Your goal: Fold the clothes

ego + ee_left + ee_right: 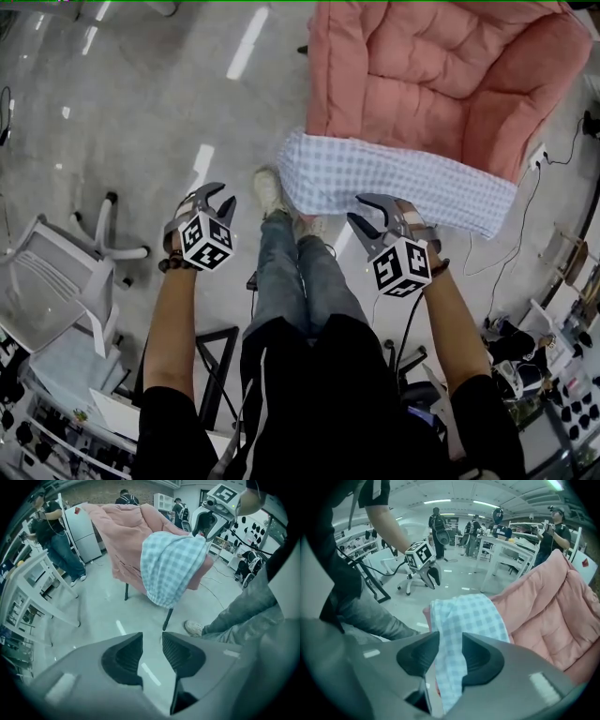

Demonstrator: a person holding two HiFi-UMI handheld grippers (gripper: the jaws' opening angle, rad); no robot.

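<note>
Left gripper: held low at left, pointing steeply down and away from body. Marker cube faces up. Jaws slightly apart, narrow gap, pads ribbed and not meeting.

Right gripper: at right, level with left one, well apart from it, tips angled toward centre. Its cube faces up. Jaws slightly apart, gap similar.

Left forearm and right forearm: bare, both stretched forward and down, spreading outward from torso. Legs between arms, standing.
</note>
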